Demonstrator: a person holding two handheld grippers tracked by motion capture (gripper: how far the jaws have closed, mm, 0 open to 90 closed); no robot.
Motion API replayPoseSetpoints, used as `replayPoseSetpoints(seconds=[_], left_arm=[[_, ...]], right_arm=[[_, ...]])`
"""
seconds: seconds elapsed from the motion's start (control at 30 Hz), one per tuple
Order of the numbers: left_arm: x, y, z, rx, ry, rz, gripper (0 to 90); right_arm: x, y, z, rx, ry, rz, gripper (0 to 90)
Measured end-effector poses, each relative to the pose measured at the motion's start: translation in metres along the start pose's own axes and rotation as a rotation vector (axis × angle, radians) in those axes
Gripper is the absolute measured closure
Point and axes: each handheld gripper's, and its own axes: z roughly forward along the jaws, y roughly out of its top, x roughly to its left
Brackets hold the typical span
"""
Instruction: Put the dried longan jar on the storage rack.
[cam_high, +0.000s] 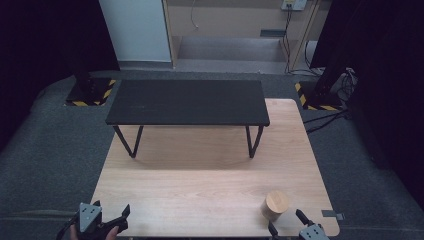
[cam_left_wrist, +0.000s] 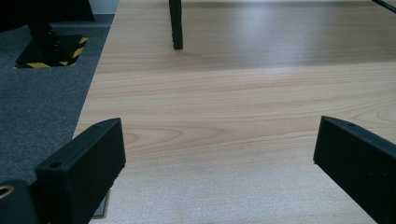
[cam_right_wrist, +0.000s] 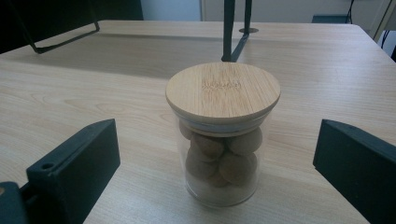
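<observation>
The right hand-held gripper (cam_right_wrist: 217, 163) has its jaws spread wide, and a glass jar (cam_right_wrist: 219, 158) with a wooden lid (cam_right_wrist: 223, 92) stands just ahead between them, untouched, on the worktop (cam_high: 200, 185). The left hand-held gripper (cam_left_wrist: 219, 154) gapes over bare wood. Farther off stands a black bench (cam_high: 187, 102).

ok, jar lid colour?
Light bamboo-wood tan lid; clearest in the right gripper view.
</observation>
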Motion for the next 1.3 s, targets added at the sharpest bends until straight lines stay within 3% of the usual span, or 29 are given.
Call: replayPoseSetpoints(seconds=[0.77, 1.13, 1.3], left_arm=[[-0.001, 0.002, 0.000, 0.002, -0.004, 0.005, 1.0], [0.000, 0.001, 0.000, 0.004, -0.004, 0.001, 1.0], [0.000, 0.001, 0.000, 0.005, -0.004, 0.001, 1.0]], right_arm=[[-0.002, -0.006, 0.041, -0.002, 0.007, 0.021, 0.9], [-0.002, -0.006, 0.049, 0.013, -0.026, 0.028, 1.7], [-0.002, -0.004, 0.050, 0.020, -0.033, 0.016, 7.9]])
